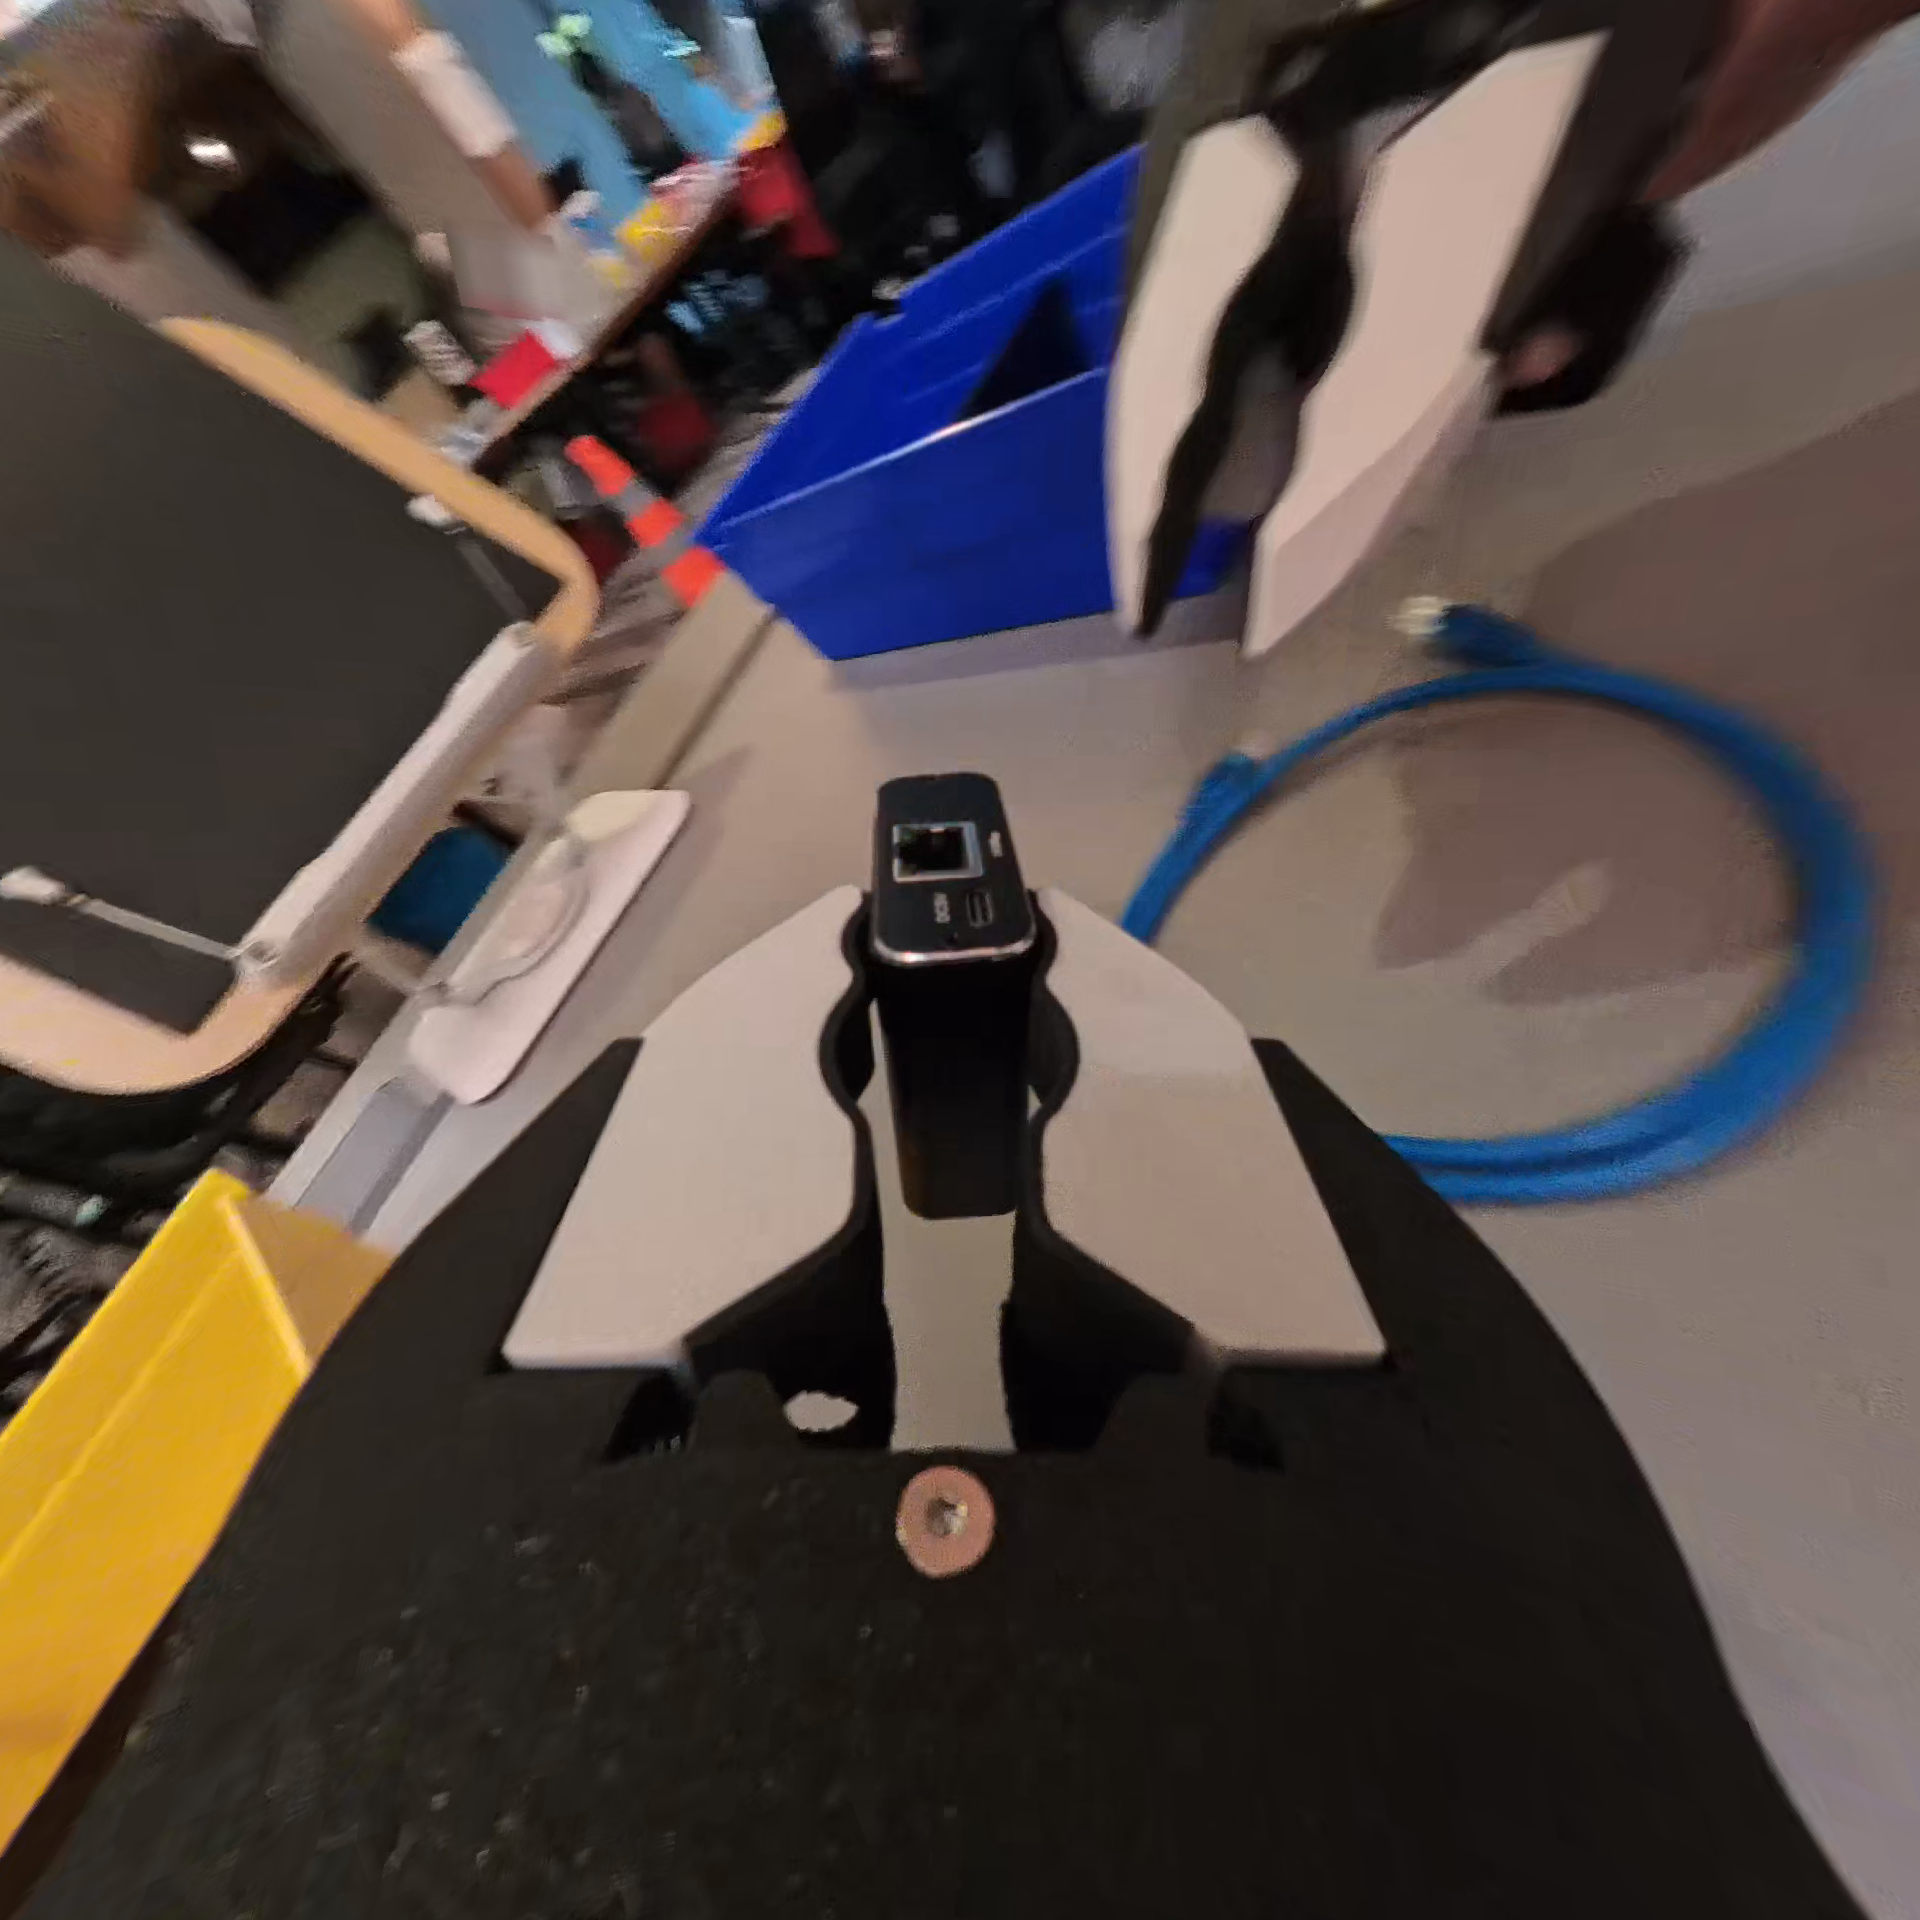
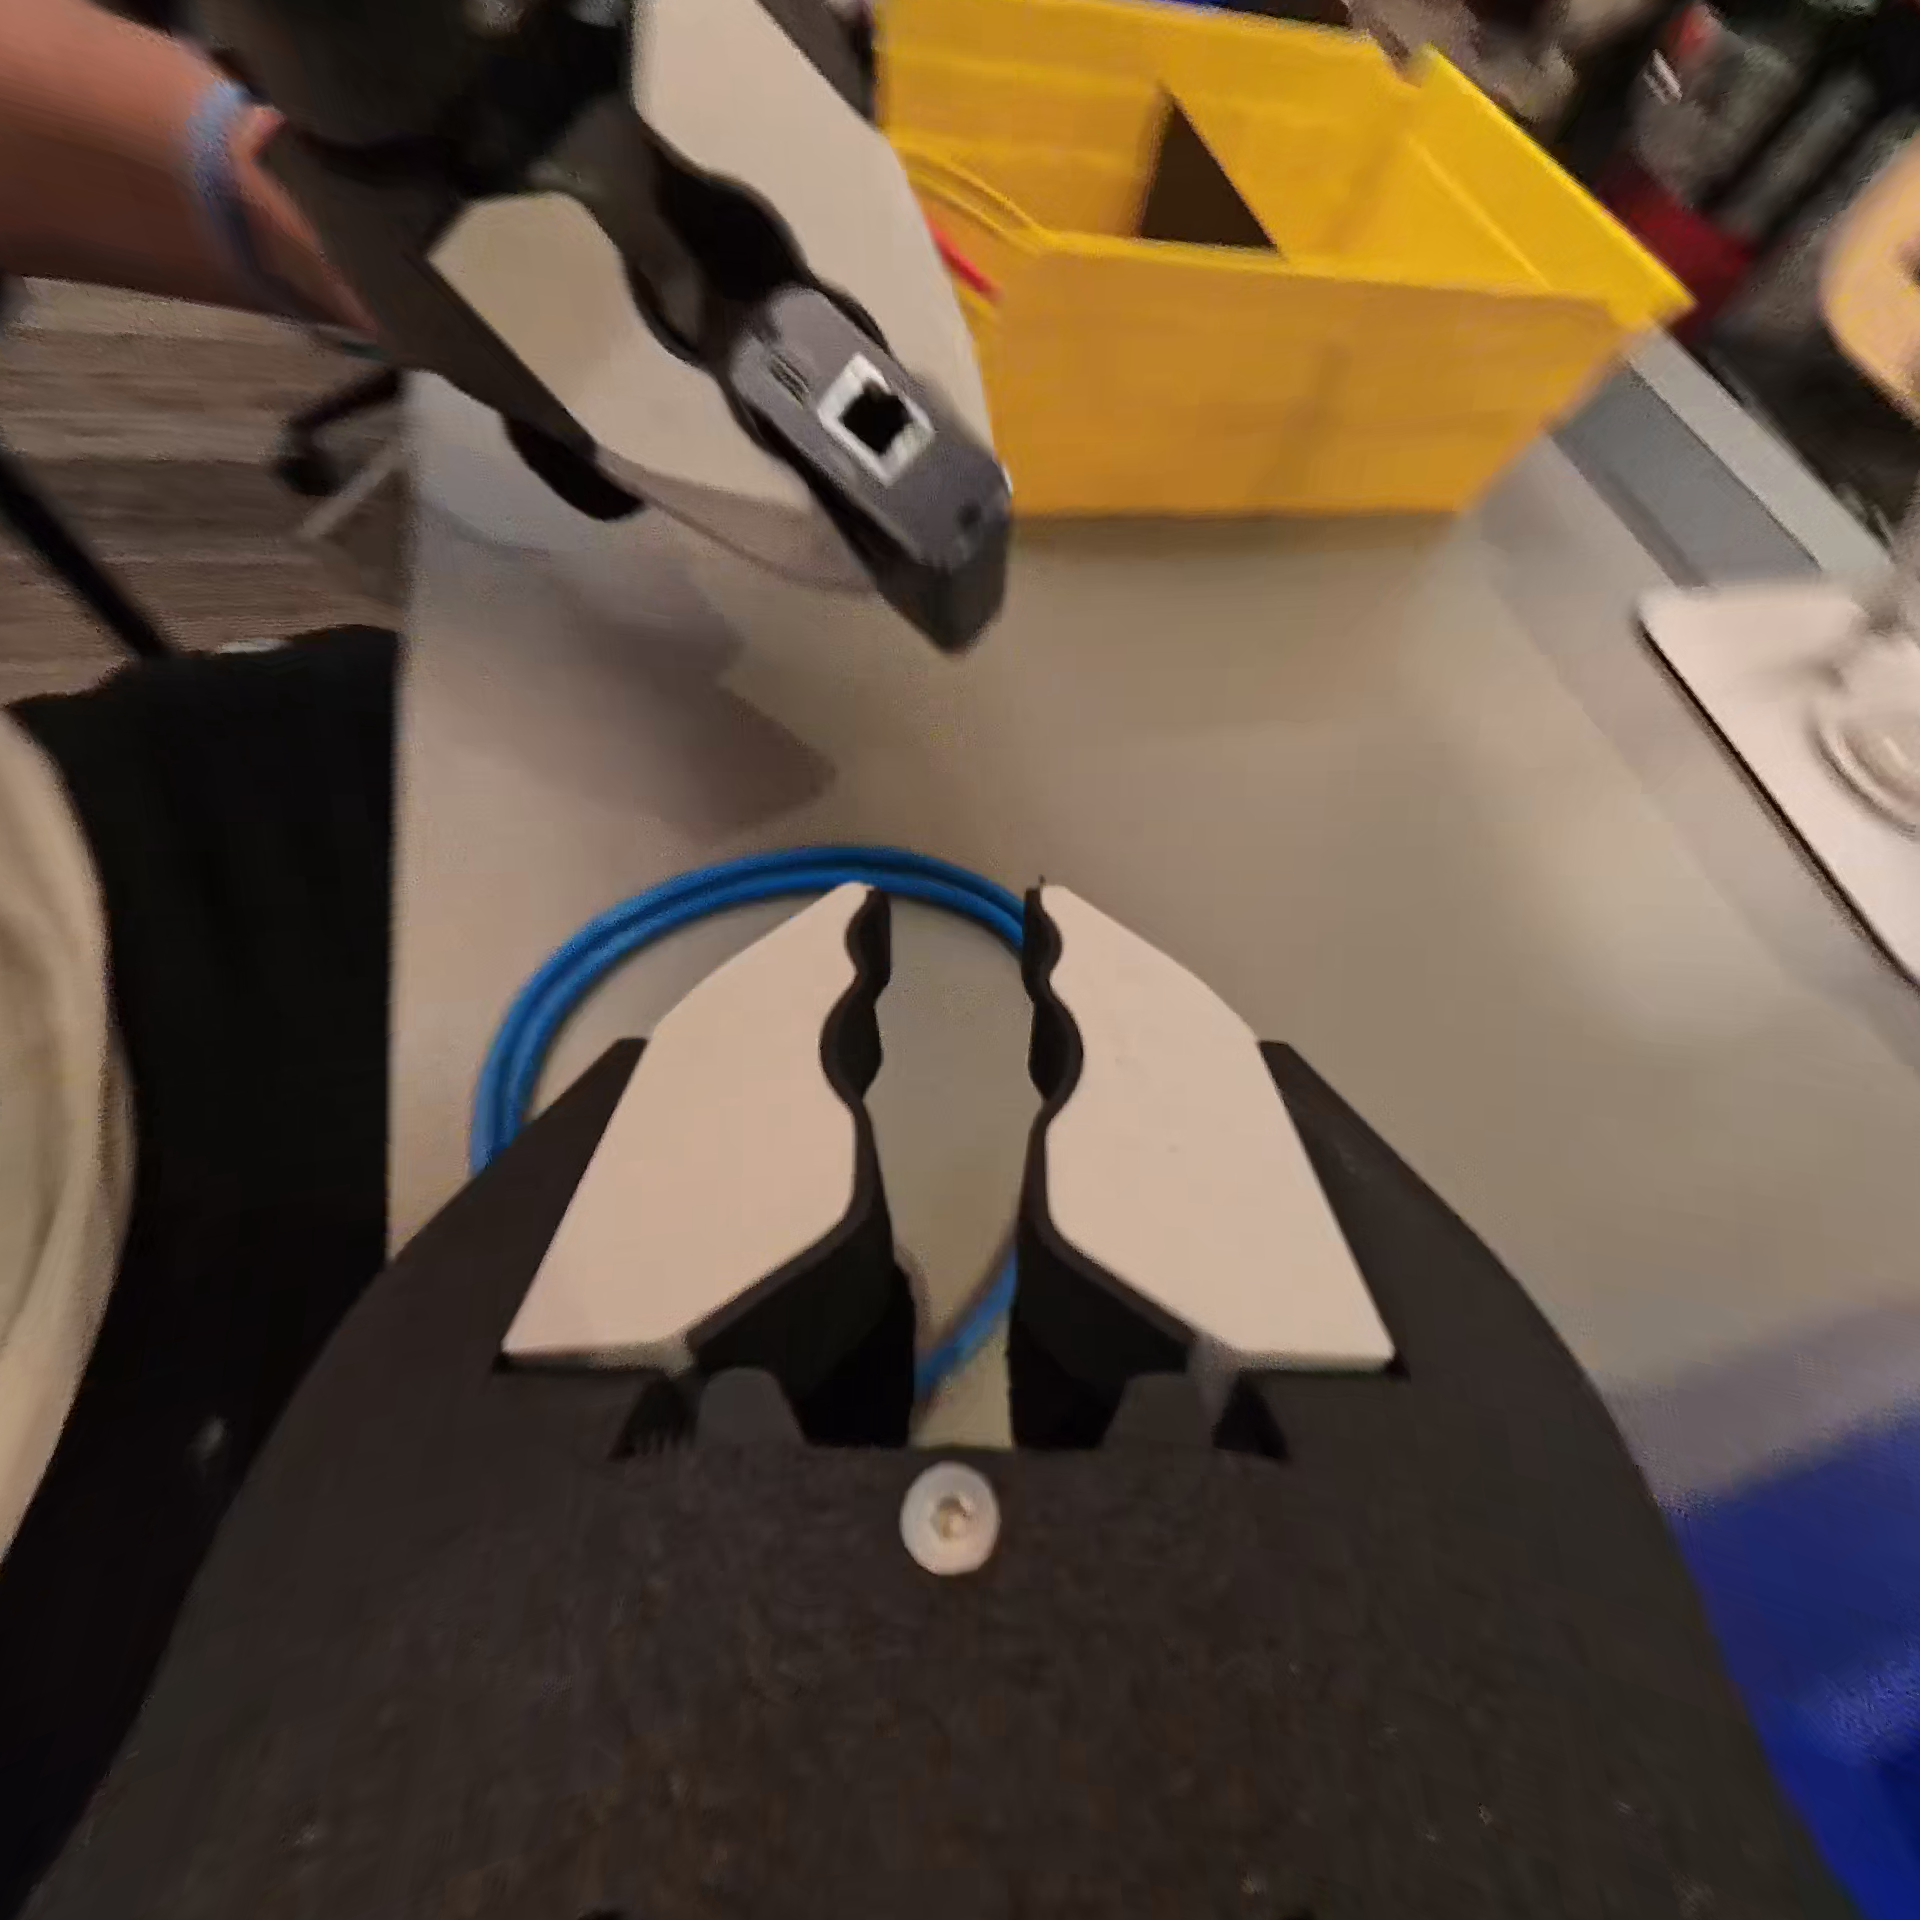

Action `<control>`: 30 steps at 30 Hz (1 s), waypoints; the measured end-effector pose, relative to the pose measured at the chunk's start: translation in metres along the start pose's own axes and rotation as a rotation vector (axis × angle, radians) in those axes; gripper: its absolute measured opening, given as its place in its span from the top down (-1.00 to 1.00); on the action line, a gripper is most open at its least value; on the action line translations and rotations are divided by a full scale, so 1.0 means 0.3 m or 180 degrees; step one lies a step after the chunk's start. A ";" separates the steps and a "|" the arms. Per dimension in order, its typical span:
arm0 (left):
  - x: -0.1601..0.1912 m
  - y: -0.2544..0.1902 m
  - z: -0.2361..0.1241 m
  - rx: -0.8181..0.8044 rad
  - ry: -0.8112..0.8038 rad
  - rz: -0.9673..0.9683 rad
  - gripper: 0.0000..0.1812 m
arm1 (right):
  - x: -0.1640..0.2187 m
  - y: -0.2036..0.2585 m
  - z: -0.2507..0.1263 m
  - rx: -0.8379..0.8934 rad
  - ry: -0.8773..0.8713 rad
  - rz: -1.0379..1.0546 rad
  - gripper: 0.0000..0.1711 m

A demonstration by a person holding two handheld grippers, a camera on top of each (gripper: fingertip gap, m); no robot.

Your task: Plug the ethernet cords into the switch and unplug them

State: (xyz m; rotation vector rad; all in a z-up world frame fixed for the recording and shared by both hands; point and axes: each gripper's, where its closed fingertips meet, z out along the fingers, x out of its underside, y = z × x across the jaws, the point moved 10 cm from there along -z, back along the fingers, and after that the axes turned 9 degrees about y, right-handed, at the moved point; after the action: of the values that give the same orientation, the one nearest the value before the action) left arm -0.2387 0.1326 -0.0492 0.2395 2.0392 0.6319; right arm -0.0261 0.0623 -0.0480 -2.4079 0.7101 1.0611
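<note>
My left gripper [image 1: 951, 904] is shut on a small black switch [image 1: 948, 883] and holds it above the grey table, its ethernet port facing forward and empty. The switch also shows in the right wrist view [image 2: 883, 457], held by the left gripper [image 2: 831, 436] at upper left. A blue ethernet cord [image 1: 1621, 914] lies coiled on the table to the right, both plugs free. My right gripper [image 2: 956, 914] is open and empty, hovering over the coil [image 2: 665, 914]. It shows in the left wrist view [image 1: 1205, 623] at upper right, above the cord.
A blue bin [image 1: 935, 499] stands at the back of the table in the left wrist view. A yellow bin [image 2: 1278, 301] stands beyond the switch in the right wrist view. A white pad [image 2: 1787, 707] lies at the right edge. A chair [image 1: 208, 623] stands off the table's side. About 8 centimeters separates my left fingertips from my right.
</note>
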 end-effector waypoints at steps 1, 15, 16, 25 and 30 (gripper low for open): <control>0.013 0.026 0.027 -0.0132 -0.0022 -0.0069 0.73 | 0.010 -0.021 -0.017 0.0203 0.0166 0.0224 0.70; 0.081 0.171 0.305 -0.0351 -0.0353 0.0215 0.73 | 0.254 0.222 -0.100 0.1607 0.0995 0.2674 0.65; 0.091 0.170 0.297 -0.0308 -0.0346 0.0202 0.73 | 0.258 0.232 -0.091 0.1682 0.1076 0.2642 0.64; 0.089 0.125 0.304 -0.0256 -0.0224 0.0507 0.73 | 0.244 0.200 0.043 0.1977 0.1277 0.2421 0.83; 0.087 0.122 0.303 -0.0256 -0.0213 0.0533 0.73 | 0.246 0.109 0.063 0.1703 0.1272 0.2217 0.88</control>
State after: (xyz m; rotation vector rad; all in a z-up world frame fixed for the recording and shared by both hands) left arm -0.1786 0.2050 -0.0869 0.3817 1.9381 0.7973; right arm -0.0135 0.0262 -0.1215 -1.9280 1.7978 0.4817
